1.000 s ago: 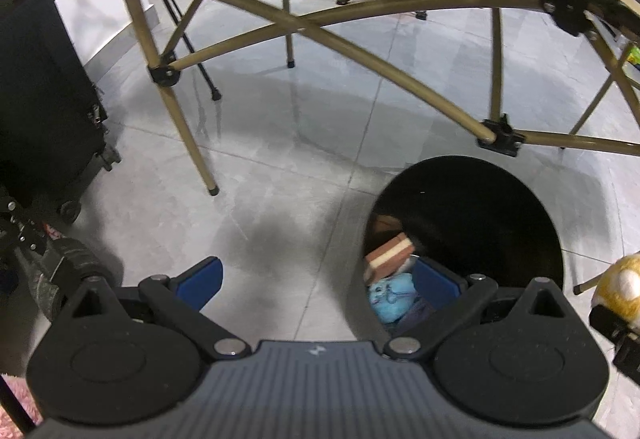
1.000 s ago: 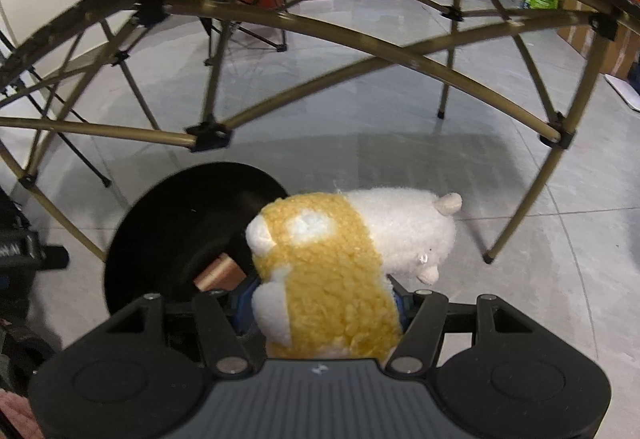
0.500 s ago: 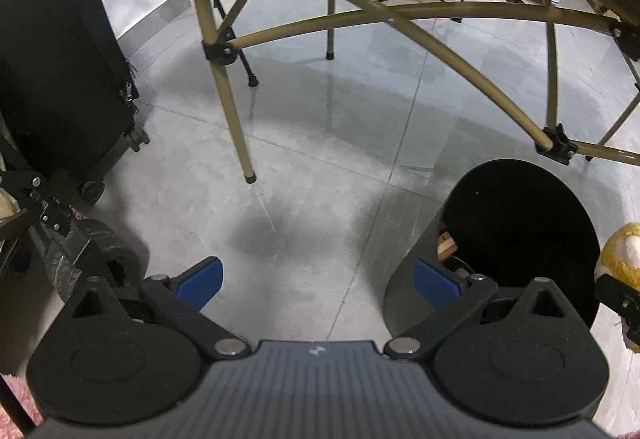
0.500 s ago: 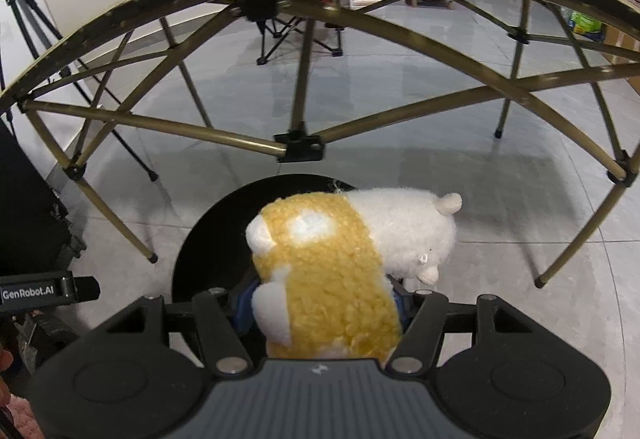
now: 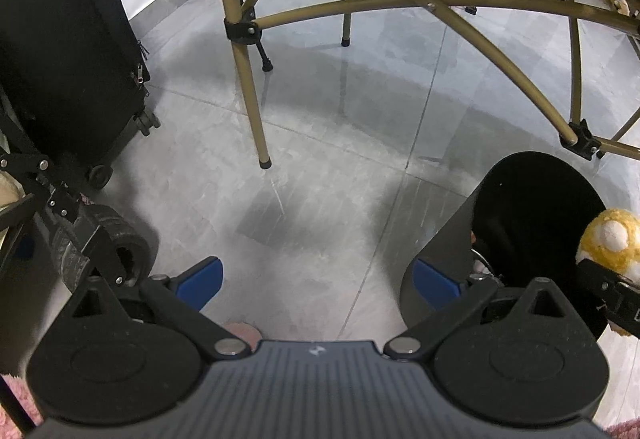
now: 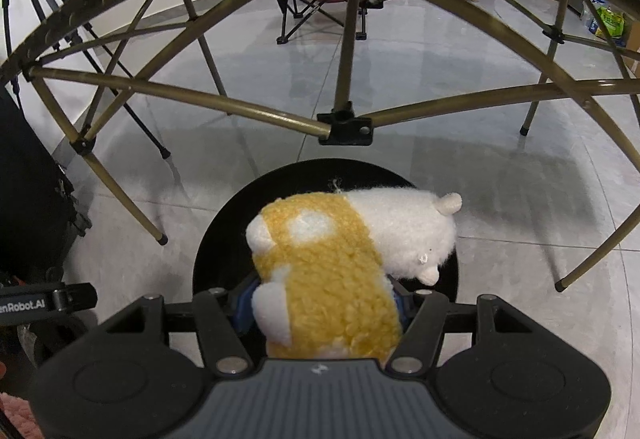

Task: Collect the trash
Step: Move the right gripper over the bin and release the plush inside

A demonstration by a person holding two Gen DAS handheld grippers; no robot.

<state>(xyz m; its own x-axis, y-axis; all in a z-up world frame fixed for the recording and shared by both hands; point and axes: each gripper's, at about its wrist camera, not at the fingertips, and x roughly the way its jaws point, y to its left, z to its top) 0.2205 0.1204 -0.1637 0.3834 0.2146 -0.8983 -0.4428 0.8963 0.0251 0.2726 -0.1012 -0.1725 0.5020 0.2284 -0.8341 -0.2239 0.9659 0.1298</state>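
My right claw (image 6: 320, 303) grips a fluffy yellow-and-white plush toy animal (image 6: 344, 263) by its yellow hind half, the blue pads pressed into the pile on either side, the white head with its small ears and snout jutting forward to the right. The toy hangs directly over the round black trash bin (image 6: 224, 239), whose dark mouth shows behind and below it on the grey tiled floor (image 6: 520, 199). My left claw (image 5: 318, 281) stands wide and holds nothing, its two blue pads (image 5: 200, 277) spread apart over bare floor tiles; its right pad sits just in front of the bin's outer wall (image 5: 436, 239). From that side the bin appears at lower right, and the toy's yellow rump with a white spot (image 5: 610, 243) peeks in at the frame's right edge above the bin's opening. Bronze-coloured metal tubes of a folding frame (image 6: 240, 107) arch overhead and cross behind the bin, joined by black plastic connectors (image 6: 346, 127). A black wheeled fabric suitcase (image 5: 68, 51) stands at the left, and a black folding camp chair (image 6: 316, 3) sits farther back.
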